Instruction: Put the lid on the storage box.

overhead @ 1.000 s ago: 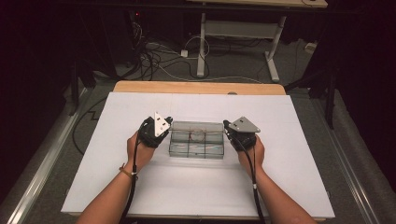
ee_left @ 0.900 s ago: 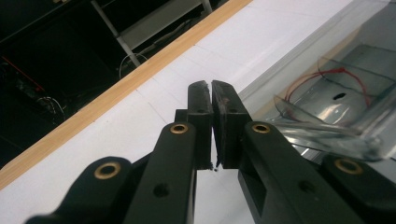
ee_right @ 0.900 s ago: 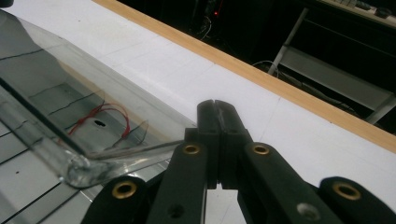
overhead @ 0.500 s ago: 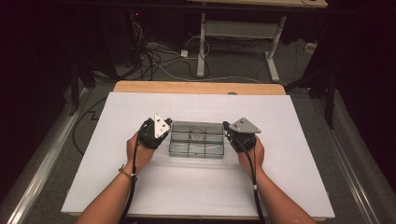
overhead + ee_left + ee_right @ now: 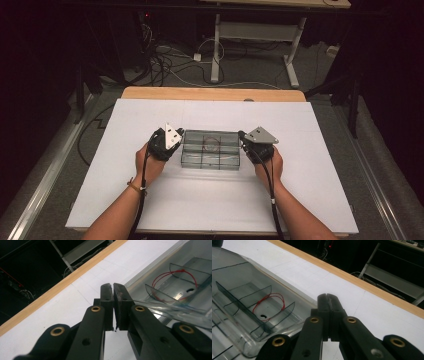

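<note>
Sitting mid-surface (image 5: 125,200): one clear compartment box (image 5: 210,150), holding one red loop of cord (image 5: 172,277) in a cell. Gripping its thin rim at either end, left gripper (image 5: 167,142) fingers (image 5: 121,305) pinching shut on the lip, right gripper (image 5: 255,145) fingers (image 5: 328,310) pressing fully closed at the opposite edge, though rim contact there being hard to confirm. Judging it best: keeping both pinches firm and raising evenly, avoiding any tilting or flexing
</note>
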A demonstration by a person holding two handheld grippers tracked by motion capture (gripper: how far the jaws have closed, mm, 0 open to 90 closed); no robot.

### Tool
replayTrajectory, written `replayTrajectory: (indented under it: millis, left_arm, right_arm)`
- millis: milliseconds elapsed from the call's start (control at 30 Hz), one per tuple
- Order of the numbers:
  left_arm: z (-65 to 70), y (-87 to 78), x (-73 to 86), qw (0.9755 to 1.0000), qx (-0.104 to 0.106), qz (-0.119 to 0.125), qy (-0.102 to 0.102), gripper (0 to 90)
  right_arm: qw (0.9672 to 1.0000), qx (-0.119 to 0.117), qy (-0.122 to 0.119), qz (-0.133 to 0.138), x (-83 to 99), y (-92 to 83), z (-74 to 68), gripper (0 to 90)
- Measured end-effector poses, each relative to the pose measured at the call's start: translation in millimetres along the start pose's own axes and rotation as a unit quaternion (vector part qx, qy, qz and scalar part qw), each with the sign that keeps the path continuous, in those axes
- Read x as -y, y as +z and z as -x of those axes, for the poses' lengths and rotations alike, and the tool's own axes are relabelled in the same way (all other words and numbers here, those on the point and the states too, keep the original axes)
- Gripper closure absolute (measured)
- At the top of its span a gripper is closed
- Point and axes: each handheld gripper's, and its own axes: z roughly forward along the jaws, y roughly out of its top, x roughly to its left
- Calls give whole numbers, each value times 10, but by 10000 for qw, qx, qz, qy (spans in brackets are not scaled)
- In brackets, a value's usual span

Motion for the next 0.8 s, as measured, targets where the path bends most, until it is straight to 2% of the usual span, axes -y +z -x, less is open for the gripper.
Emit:
replayTrajectory:
  millis: [600, 800]
  left_arm:
    - [33, 4, 63, 10000, 48, -42, 22, 845]
    - [108, 11, 46, 9997, 63, -43, 214, 845]
  right_arm:
    - [10000, -42, 1, 7, 27, 0, -25, 900]
    - [9999, -118, -99, -45, 46, 23, -89, 900]
